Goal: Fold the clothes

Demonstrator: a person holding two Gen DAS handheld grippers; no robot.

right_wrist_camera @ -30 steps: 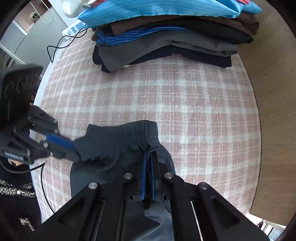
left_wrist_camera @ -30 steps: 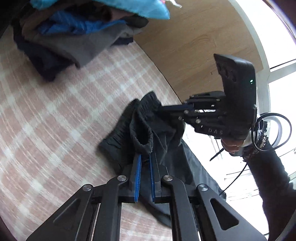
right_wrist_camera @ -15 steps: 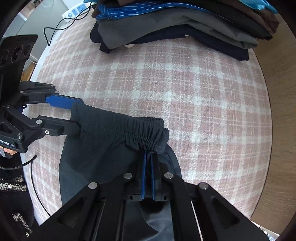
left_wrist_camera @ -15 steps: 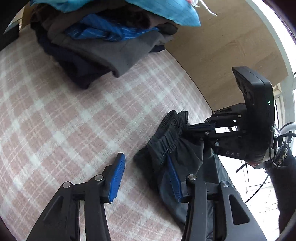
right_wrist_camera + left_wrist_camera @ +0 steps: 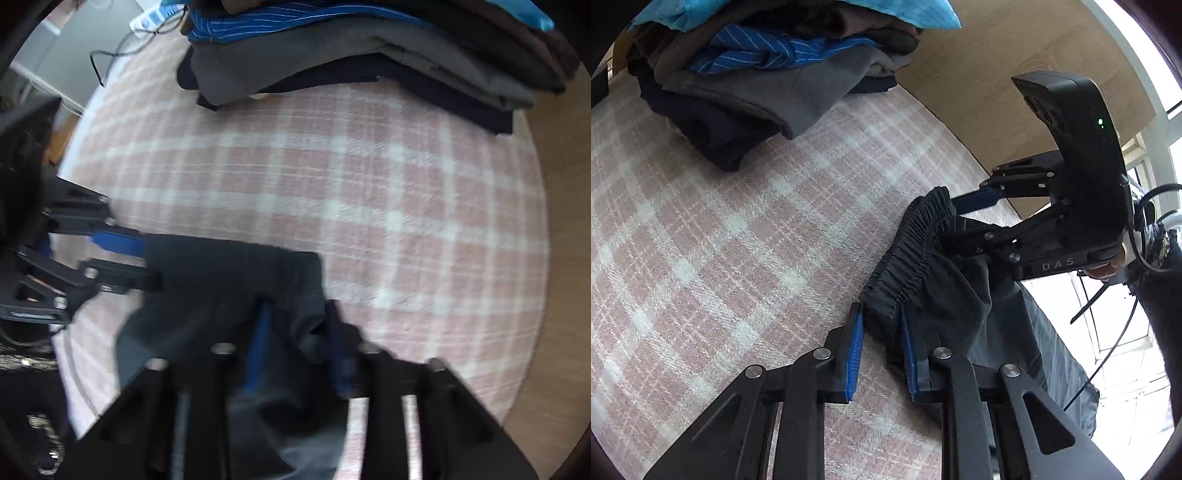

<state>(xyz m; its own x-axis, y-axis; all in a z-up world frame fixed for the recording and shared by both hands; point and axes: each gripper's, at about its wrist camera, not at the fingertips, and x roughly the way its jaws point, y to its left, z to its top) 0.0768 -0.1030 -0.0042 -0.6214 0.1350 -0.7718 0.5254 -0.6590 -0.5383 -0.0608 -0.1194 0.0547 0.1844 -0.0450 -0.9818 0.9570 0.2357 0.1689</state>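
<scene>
Dark grey shorts [image 5: 960, 302] with an elastic waistband [image 5: 916, 240] lie at the near edge of the pink plaid blanket [image 5: 720, 240]. My left gripper [image 5: 881, 354] is open, its blue pads on either side of one waistband corner. My right gripper [image 5: 299, 350] is open too, its jaws apart around the other corner of the shorts [image 5: 229, 280]. Each gripper shows in the other's view, the right one [image 5: 975, 218] at the far waistband end and the left one [image 5: 125, 258] at the left.
A stack of folded clothes [image 5: 768, 74] stands at the far side of the blanket, also seen in the right wrist view [image 5: 362, 55]. A wooden board [image 5: 997, 74] borders the blanket on the right. A power strip with cable [image 5: 155, 14] lies at the far left.
My left gripper let go of the waistband, opened wide, then narrowed around its corner. My right gripper, shut on the waistband before, has now opened. The waistband is stretched out between them.
</scene>
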